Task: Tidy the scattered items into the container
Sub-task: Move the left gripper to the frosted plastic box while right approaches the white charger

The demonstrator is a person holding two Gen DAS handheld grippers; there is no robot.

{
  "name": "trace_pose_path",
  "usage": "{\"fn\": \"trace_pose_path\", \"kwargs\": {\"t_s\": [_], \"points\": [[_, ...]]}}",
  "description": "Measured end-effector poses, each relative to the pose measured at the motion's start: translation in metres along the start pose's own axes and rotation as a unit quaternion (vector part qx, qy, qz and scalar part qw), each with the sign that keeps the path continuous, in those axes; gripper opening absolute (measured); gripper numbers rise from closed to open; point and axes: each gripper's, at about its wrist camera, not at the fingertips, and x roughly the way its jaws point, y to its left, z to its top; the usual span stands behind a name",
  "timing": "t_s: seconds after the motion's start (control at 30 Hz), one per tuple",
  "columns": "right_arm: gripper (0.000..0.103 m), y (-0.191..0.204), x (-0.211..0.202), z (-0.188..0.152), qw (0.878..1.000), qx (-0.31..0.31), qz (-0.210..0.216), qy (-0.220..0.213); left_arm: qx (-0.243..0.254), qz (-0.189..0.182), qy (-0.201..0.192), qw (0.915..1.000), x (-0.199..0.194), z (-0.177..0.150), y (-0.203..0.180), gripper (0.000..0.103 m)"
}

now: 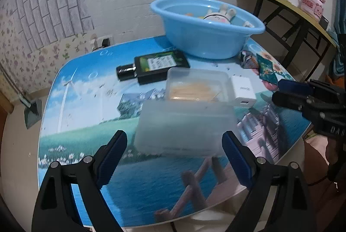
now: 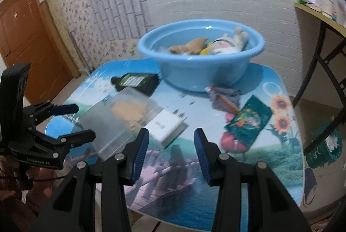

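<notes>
A clear plastic box [image 1: 186,119] holding pale wooden sticks lies on the picture-printed table [image 1: 86,123]. My left gripper [image 1: 174,156] is open, and the box's near end sits between its fingertips with the pads apart from it. A white charger [image 2: 167,126] lies just ahead of my right gripper [image 2: 170,154], which is open with nothing between its pads. Behind them stands the blue basin [image 1: 201,43] with a plush toy [image 1: 218,15] and other things inside. A black bottle [image 1: 157,67], a crumpled wrapper [image 2: 225,100] and a green sachet [image 2: 248,121] lie loose on the table.
The right gripper [image 1: 281,93] shows at the right edge of the left wrist view, and the left gripper [image 2: 85,121] by the box [image 2: 121,121] in the right wrist view. A side table [image 1: 281,0] with pink items stands right. A green bin [image 2: 326,149] sits on the floor.
</notes>
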Motion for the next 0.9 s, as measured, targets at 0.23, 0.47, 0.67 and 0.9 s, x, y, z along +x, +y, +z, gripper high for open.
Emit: {"fn": "trace_pose_path", "kwargs": {"t_s": [0.23, 0.47, 0.67, 0.9], "points": [[0.043, 0.025, 0.014, -0.006, 0.998, -0.030, 0.036, 0.030, -0.023, -0.011, 0.000, 0.9997, -0.003, -0.007, 0.014, 0.090], [0.042, 0.044, 0.029, -0.006, 0.997, -0.058, 0.035, 0.047, -0.036, -0.010, 0.003, 0.9993, -0.003, -0.013, 0.026, 0.090], [0.038, 0.049, 0.038, -0.003, 0.994, -0.052, 0.083, 0.057, -0.052, -0.009, 0.000, 0.9986, -0.006, -0.018, 0.037, 0.090], [0.038, 0.069, 0.048, -0.006, 0.985, -0.067, 0.139, 0.080, -0.060, -0.005, -0.001, 0.9982, -0.009, -0.022, 0.044, 0.090]]}}
